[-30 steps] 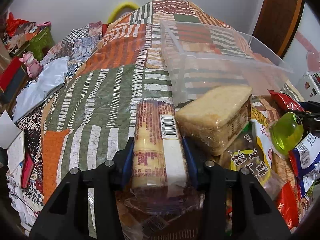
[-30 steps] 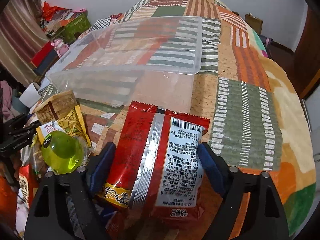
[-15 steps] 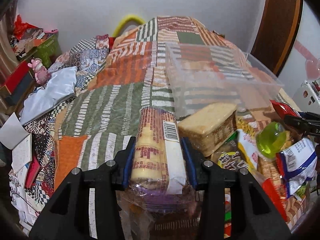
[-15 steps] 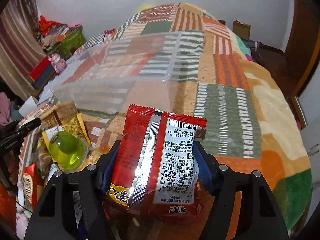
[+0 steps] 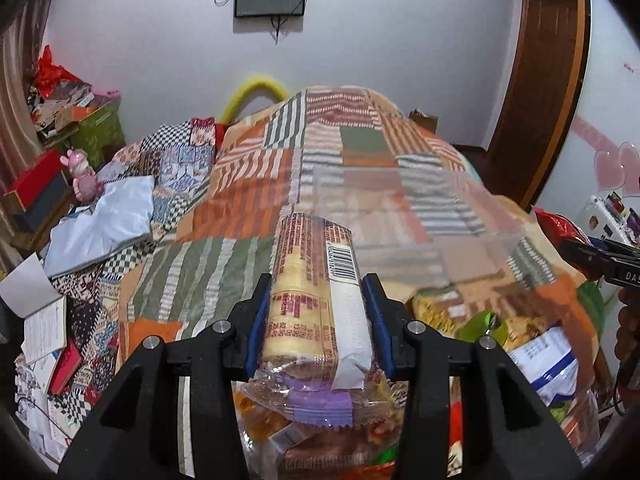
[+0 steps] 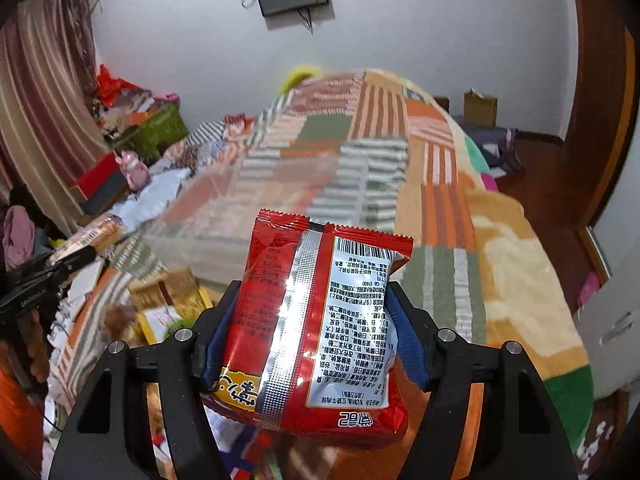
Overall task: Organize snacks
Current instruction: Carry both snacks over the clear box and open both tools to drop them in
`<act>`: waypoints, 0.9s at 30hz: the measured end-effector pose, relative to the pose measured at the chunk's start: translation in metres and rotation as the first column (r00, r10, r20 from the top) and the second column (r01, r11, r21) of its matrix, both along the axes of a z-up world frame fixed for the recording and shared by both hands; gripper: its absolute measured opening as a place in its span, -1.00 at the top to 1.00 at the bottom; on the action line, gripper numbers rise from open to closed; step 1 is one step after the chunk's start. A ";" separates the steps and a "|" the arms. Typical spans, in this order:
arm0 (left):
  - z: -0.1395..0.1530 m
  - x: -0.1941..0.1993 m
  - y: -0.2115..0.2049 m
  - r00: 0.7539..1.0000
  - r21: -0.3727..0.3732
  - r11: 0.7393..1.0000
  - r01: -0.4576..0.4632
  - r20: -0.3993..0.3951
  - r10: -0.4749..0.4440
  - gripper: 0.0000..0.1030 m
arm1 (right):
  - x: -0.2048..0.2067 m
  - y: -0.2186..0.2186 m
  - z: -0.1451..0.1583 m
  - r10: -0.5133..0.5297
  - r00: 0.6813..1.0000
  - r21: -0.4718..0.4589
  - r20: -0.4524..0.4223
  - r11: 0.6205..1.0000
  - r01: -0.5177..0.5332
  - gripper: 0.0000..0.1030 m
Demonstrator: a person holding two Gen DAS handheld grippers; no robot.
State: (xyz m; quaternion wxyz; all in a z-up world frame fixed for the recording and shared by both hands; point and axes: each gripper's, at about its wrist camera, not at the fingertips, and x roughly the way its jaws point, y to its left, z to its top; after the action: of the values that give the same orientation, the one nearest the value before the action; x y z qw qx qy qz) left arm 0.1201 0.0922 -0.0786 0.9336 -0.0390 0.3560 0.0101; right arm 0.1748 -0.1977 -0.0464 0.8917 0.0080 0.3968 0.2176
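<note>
My left gripper [image 5: 316, 292] is shut on a long clear-wrapped roll of pale biscuits [image 5: 312, 276], held lengthwise above the snack pile [image 5: 492, 320]. Its blue pads press both sides of the roll. In the right wrist view, my right gripper [image 6: 314, 300] is shut on a red and silver snack packet [image 6: 320, 312], back side up with its barcode showing. An empty clear plastic bin [image 5: 400, 216] [image 6: 240, 208] lies on the patchwork blanket just beyond both held snacks. Each gripper shows at the edge of the other's view.
Loose snacks, including a green jelly cup [image 5: 480, 320] and yellow packets [image 6: 168, 304], lie heaped near the front of the bed. The patchwork blanket [image 5: 240, 200] stretches to the far wall. Boxes, books and a pink toy [image 5: 82, 176] crowd the floor at left. A wooden door [image 5: 540, 100] stands at right.
Both grippers have risen and tilted up with their snacks, so the wall and screen now show. The right jaws drew tighter on the red packet. The bin and pile sit lower in view.
</note>
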 end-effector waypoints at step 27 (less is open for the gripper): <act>0.005 0.091 -0.038 0.997 -0.035 0.997 0.075 0.005 -0.075 0.15 | 0.068 0.056 0.003 0.072 0.996 0.022 0.056 0.997 -0.074 -0.28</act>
State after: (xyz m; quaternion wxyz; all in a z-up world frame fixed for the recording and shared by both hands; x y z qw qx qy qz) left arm 0.2116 0.0547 -0.0731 0.9331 -0.0421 0.3558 -0.0313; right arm 0.2423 -0.1420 -0.0435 0.8936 -0.0016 0.3693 0.2551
